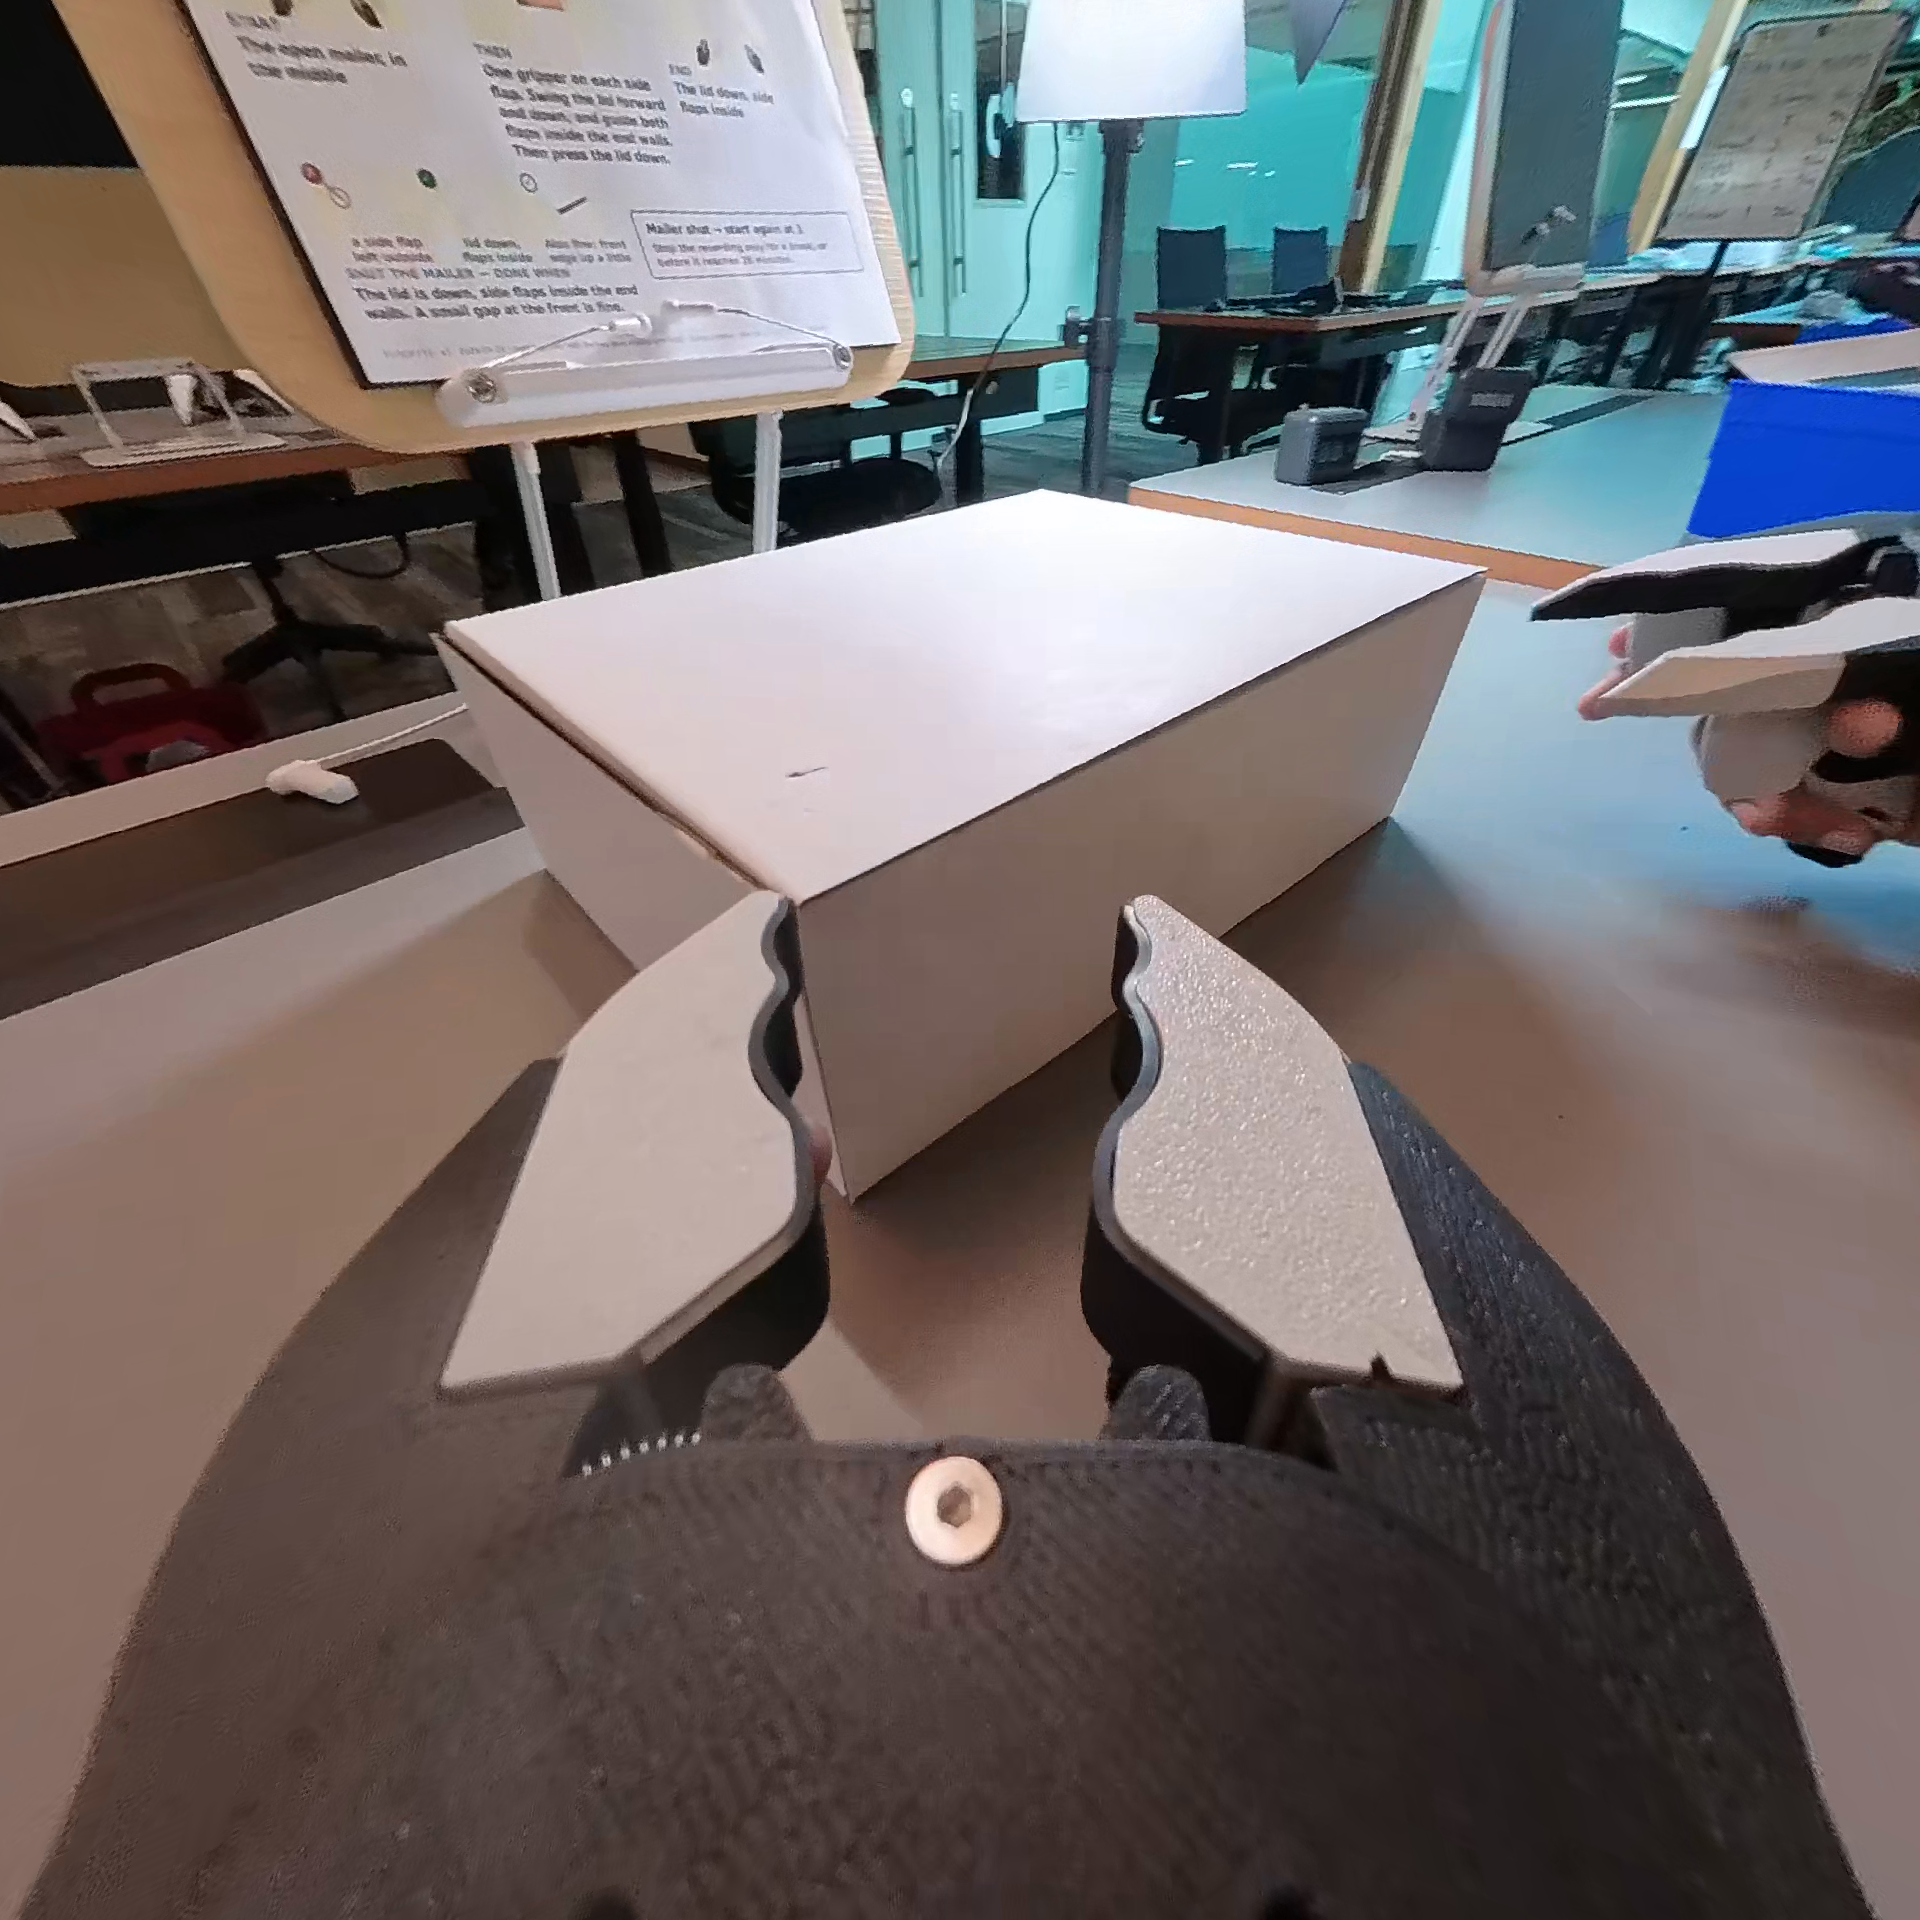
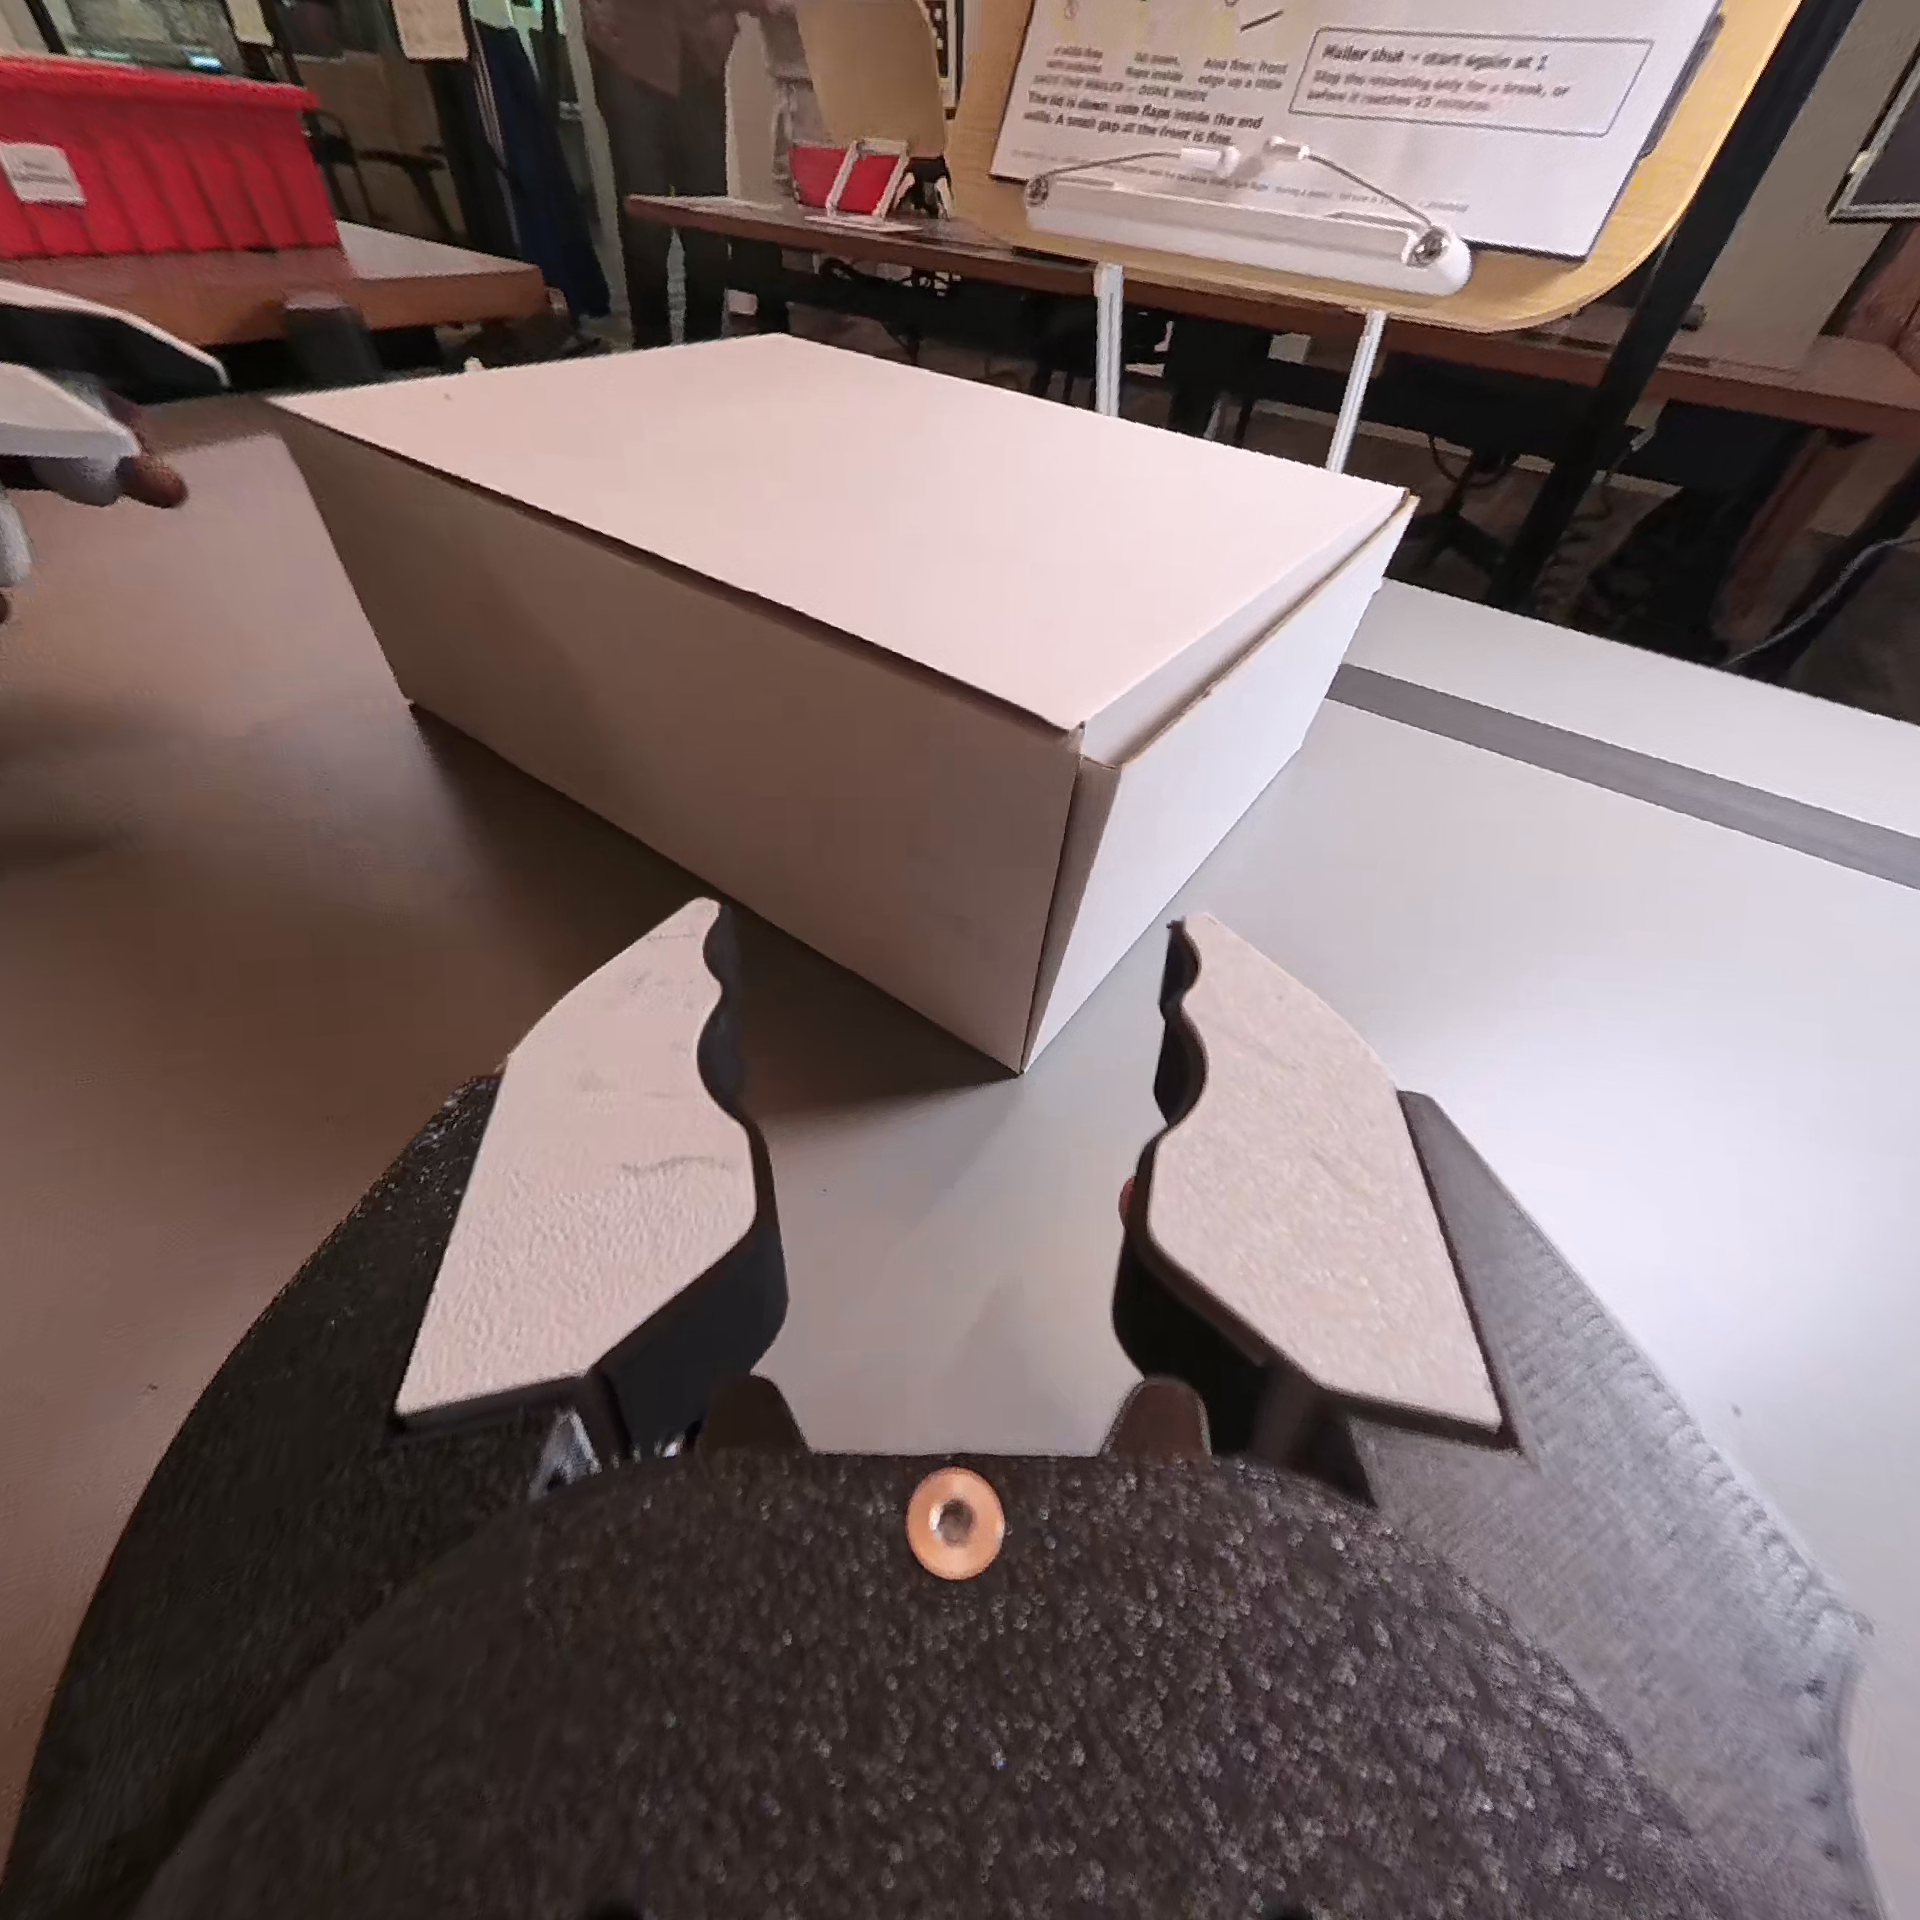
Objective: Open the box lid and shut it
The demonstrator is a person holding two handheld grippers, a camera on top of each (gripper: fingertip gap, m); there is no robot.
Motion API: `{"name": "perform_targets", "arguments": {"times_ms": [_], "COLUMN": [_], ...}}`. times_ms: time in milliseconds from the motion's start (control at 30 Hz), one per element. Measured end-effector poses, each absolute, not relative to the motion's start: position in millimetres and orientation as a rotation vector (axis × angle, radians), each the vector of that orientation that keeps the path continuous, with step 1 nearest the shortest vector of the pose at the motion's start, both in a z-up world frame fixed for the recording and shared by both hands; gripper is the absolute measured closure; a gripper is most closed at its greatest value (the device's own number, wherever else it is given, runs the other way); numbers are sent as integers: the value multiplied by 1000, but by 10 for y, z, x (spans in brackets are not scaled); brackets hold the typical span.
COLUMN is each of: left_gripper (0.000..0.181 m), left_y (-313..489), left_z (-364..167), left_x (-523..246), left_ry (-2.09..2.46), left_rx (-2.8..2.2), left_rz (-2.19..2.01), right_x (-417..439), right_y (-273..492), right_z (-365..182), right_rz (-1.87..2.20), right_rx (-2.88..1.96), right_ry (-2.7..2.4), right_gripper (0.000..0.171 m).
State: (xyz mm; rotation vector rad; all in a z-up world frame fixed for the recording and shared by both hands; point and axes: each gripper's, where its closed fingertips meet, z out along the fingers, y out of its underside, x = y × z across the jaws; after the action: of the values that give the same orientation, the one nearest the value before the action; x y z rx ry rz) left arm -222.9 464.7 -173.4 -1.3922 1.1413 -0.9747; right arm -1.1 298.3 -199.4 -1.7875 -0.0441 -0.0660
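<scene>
Grey table (image 1: 1558, 1039), one closed white box (image 1: 966, 665), two grippers, jaws apart

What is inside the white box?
Nothing inside shows: the lid is down and covers the box fully. Only its outer walls and top are visible.
</scene>
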Motion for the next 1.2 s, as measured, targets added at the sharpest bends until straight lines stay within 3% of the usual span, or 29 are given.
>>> {"name": "perform_targets", "arguments": {"times_ms": [467, 1200], "left_gripper": [132, 134], "left_y": [4664, 4567], "left_z": [-1746, -1862], "left_x": [-3147, -2984], "left_ry": [919, 1004], "left_rx": [-1491, -1612], "left_rz": [-812, -790], "right_x": [68, -211], "right_y": [2492, 2546], "right_z": [-1723, -1576], "right_rz": [-149, -149], "right_rx": [-1788, -1829], "right_ry": [115, 48], "right_gripper": [94, 98]}}
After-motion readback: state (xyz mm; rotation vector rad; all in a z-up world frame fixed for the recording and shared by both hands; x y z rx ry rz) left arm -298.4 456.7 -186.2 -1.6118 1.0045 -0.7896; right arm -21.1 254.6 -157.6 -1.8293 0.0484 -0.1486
